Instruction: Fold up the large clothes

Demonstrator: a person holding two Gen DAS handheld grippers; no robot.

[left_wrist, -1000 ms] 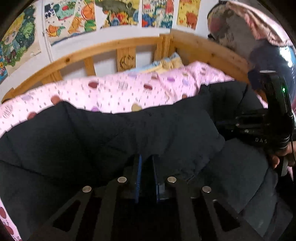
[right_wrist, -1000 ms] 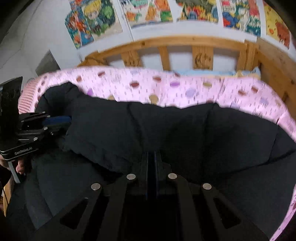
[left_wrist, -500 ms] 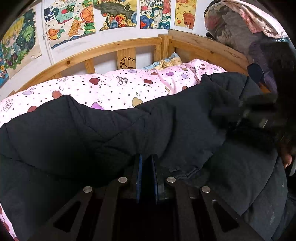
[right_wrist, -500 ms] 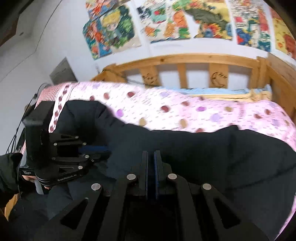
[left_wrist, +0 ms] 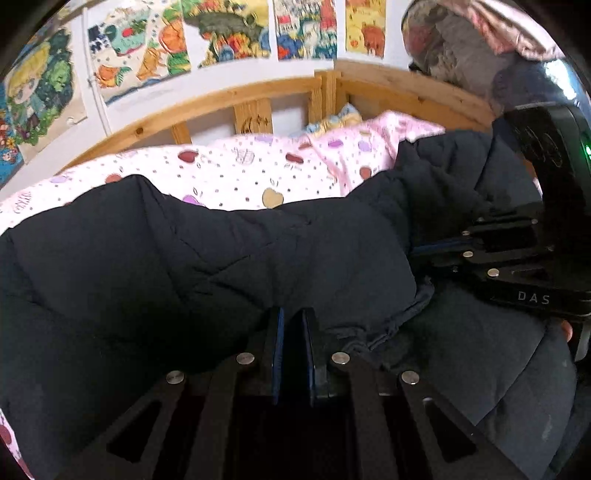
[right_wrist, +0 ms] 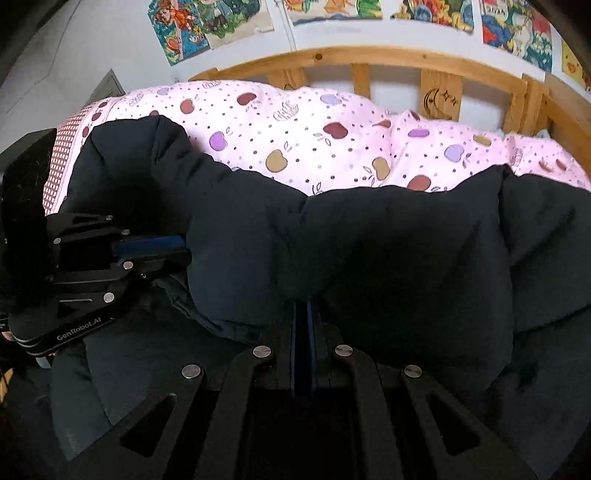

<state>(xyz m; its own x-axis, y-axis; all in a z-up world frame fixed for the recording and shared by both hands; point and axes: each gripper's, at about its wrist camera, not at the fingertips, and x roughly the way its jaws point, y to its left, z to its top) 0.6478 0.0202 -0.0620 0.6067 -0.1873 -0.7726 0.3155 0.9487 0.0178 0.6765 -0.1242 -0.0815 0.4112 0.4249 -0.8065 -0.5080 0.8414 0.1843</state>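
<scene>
I am looking into what is plainly a child's bedroom in a home. A pale wooden bed frame with slatted rails [right_wrist: 436,62] is curving round the far side, and one slat is showing a carved moon and stars [right_wrist: 441,99]. A pink cotton bedsheet printed with apples and small dots [right_wrist: 295,129] is covering the mattress. Bright cartoon posters in many colours [left_wrist: 221,33] are hanging in a row along the white wall above the rail. A puffy dark navy quilted coat [right_wrist: 369,240] is lying spread across the bed, and a heap of patterned bedding [left_wrist: 472,40] is showing at the right edge of the left wrist view.
</scene>
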